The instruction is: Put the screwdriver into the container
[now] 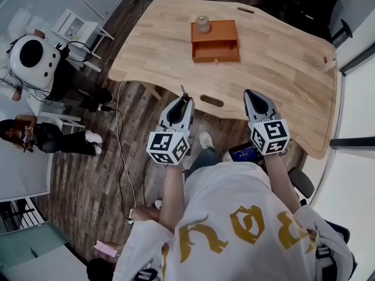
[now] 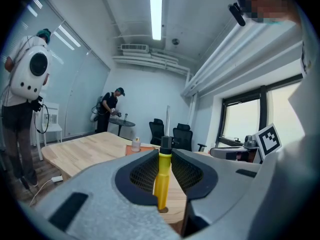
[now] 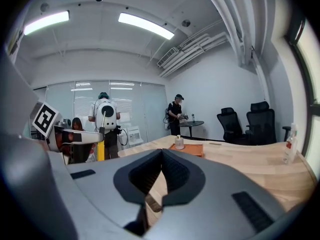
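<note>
A screwdriver with a yellow handle (image 2: 162, 176) and a thin metal shaft stands upright between the jaws of my left gripper (image 2: 164, 154), which is shut on the handle. In the head view the left gripper (image 1: 183, 102) hovers just off the table's near edge, with the screwdriver's tip (image 1: 183, 91) poking out past it. The orange container (image 1: 215, 41) sits open on the far middle of the wooden table (image 1: 281, 69). To the right, my right gripper (image 1: 254, 94) is over the near edge, and its jaws (image 3: 161, 152) are shut with nothing between them. The container (image 3: 188, 149) lies ahead of it.
A small clear bottle (image 1: 203, 23) stands at the container's back rim. Another small bottle (image 1: 326, 60) is at the table's right edge. Two people (image 1: 35, 57) stand and sit at the left, beside a white stand. A cable (image 1: 121, 157) runs over the floor. Black office chairs (image 3: 250, 119) stand beyond the table.
</note>
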Demonstrator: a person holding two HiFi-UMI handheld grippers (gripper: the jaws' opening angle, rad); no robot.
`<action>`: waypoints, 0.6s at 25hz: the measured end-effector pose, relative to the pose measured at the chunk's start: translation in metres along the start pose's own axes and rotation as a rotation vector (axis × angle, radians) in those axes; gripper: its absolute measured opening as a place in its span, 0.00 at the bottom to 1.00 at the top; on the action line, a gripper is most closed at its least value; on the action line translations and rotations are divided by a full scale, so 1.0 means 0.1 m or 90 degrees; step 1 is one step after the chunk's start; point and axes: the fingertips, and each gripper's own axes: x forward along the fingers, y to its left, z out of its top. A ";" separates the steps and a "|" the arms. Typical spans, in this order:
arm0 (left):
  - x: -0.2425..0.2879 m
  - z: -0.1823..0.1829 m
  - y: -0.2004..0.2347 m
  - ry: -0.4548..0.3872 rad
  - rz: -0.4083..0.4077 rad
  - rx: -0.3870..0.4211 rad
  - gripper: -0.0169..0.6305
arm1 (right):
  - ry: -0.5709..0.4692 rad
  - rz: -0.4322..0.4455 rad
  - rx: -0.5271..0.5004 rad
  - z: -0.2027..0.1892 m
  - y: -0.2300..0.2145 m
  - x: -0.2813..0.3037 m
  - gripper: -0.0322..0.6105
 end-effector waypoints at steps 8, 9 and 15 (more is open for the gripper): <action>0.29 0.01 0.35 0.010 -0.002 -0.017 0.15 | 0.025 -0.009 0.017 -0.06 -0.15 0.46 0.06; 0.37 0.02 0.41 0.011 -0.003 -0.020 0.15 | 0.028 -0.012 0.019 -0.07 -0.18 0.54 0.06; 1.02 0.20 0.81 0.016 -0.039 -0.027 0.15 | 0.036 -0.043 0.015 0.08 -0.41 1.11 0.06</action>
